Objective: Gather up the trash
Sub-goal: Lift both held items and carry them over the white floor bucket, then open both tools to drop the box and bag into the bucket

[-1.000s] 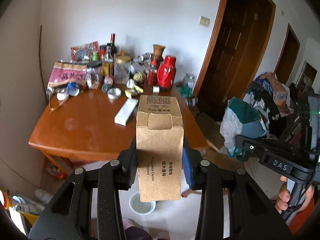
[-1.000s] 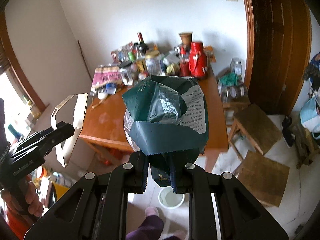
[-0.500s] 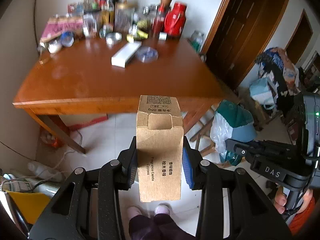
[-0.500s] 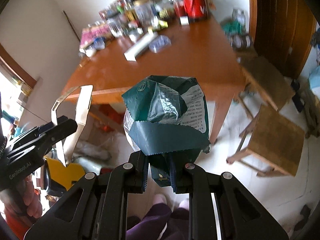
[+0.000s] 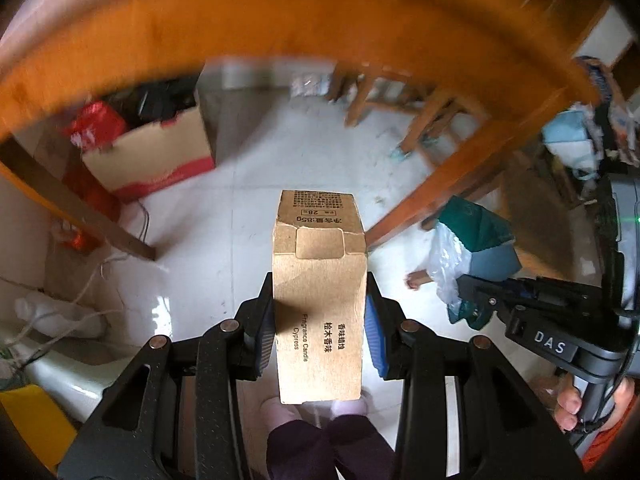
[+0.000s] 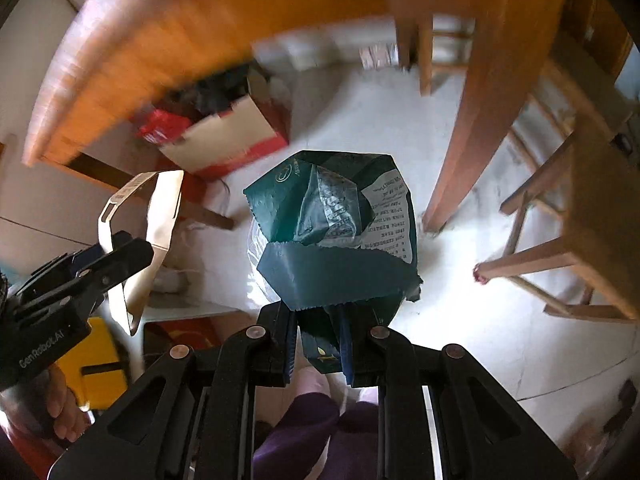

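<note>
From the left wrist, the left gripper (image 5: 320, 326) has its jaws clenched on a brown cardboard box (image 5: 319, 292) held upright above the white floor (image 5: 224, 216) — the orange desk (image 5: 280, 20) arches blurred overhead. From the right wrist, the right gripper (image 6: 319, 350) grips a crumpled green bag (image 6: 332, 236) beside a desk leg (image 6: 468, 128).

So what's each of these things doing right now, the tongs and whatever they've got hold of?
Left tongs: shut on the brown cardboard box.
Brown cardboard box: held upright, top flap tucked shut, off the floor.
Right tongs: shut on the green bag.
Green bag: crumpled, torn along one edge, held in the air.
Open carton: on the floor under the table, flaps open.
</note>
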The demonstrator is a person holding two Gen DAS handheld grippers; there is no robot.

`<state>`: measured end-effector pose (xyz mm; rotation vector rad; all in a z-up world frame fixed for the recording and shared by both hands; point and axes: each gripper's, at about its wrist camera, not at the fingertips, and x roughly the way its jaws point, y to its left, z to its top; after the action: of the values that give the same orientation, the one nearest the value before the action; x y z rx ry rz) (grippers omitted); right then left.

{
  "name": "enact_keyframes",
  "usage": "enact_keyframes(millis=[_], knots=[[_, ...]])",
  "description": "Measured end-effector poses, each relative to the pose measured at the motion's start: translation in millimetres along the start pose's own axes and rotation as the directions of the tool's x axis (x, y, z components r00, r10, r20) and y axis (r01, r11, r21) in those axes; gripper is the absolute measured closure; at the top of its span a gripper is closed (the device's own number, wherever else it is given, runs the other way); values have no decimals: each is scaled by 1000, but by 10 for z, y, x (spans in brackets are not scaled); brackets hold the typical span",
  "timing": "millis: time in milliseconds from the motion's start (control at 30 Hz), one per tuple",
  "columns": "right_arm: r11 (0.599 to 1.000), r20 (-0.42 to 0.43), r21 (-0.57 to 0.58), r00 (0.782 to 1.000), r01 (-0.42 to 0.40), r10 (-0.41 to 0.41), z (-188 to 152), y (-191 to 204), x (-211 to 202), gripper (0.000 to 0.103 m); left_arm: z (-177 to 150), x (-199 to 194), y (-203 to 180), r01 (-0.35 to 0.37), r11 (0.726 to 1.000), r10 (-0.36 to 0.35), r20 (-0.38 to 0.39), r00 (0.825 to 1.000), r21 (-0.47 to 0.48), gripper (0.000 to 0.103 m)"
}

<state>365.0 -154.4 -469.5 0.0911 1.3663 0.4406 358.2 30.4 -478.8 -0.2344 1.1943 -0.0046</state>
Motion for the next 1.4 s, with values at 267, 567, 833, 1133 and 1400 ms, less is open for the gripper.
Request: enact_keyframes(millis=[267, 567, 833, 1133, 1400], knots=[[998, -123, 22, 991, -54, 57, -196, -247, 1366, 85, -439, 1281, 389, -26, 999, 23, -100, 995, -35, 65], [997, -233, 13, 969, -78, 78, -278, -337, 1992, 42, -728, 1877, 617, -30, 996, 16, -153, 988, -89, 65], [999, -200, 36, 980, -4, 11, -332, -471, 1744, 39, -697, 2078, 528, 21, 996, -36, -181, 983, -85, 65], [998, -149, 22, 987, 63, -59, -243, -504, 1362, 39, -589, 2091, 299, 8, 998, -23, -238, 971, -65, 44], [998, -88, 35, 995, 49, -46, -89, -290, 693, 39, -393, 1294, 190, -10, 999, 1, -189, 982, -44, 44]])
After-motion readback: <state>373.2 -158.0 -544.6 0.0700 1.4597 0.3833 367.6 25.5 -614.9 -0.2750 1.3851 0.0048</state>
